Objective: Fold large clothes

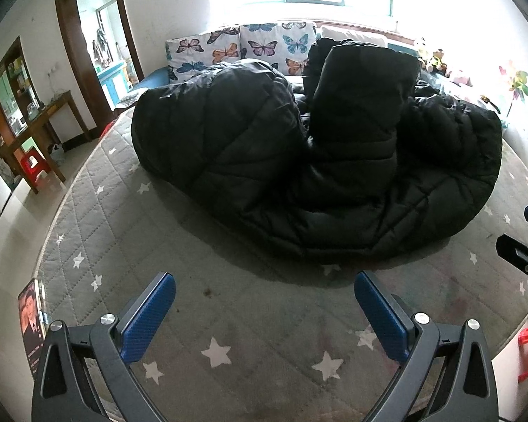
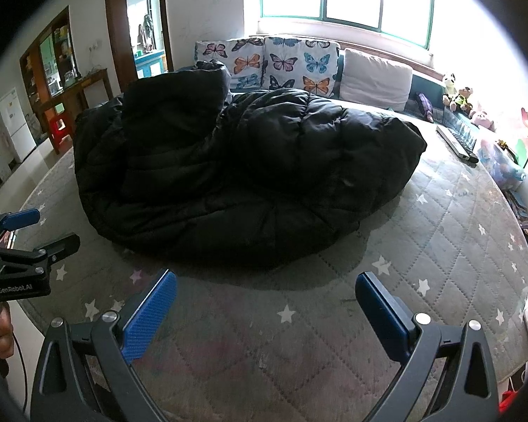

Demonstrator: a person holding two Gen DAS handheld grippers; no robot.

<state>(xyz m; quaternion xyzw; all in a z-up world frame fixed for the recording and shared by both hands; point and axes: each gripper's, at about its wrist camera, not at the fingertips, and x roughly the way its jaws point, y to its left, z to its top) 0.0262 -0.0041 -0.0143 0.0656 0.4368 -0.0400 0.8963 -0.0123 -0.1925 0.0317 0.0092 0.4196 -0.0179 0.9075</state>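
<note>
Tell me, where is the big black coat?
The black coat lies bunched on the grey star quilt in both views, ahead of both open claws, with butterfly pillows behind it.

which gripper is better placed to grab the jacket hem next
Marginally the left gripper: the black puffer jacket has its near hem closer ahead of its open fingers. The right gripper, also open, faces more bare mattress.
</note>
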